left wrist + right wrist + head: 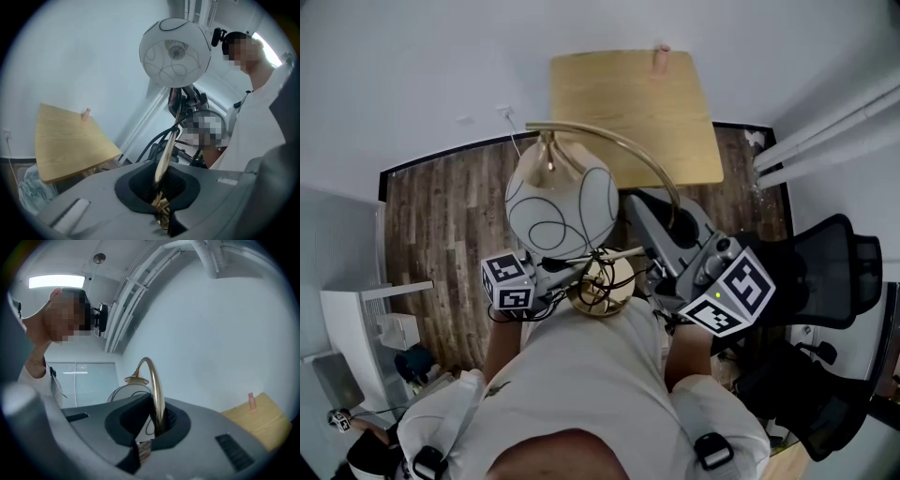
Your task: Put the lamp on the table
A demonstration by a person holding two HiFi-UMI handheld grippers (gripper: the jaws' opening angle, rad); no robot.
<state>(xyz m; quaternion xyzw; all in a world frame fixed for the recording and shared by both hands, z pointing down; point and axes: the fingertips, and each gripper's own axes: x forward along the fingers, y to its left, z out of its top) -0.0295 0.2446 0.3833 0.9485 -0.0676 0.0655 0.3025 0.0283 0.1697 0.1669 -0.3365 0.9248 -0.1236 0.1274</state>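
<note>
Head view: lamp [567, 211] held in mid-air at chest, short of table [628, 103], not touching it. Left gripper [161, 210] clamped tight on stem [165, 154] down by base [602, 284]; right gripper [157, 427] clamped tight on curved stem higher up. Globe [553, 197] hanging over wooden floor [441, 216], between chest and table. Small pink thing [662, 58] upright at table's far edge. Black chair [825, 272] to the right.

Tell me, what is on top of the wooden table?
A small pink thing stands at the far edge, too small to name. The curved arm of the lamp hides a strip of the table.
</note>
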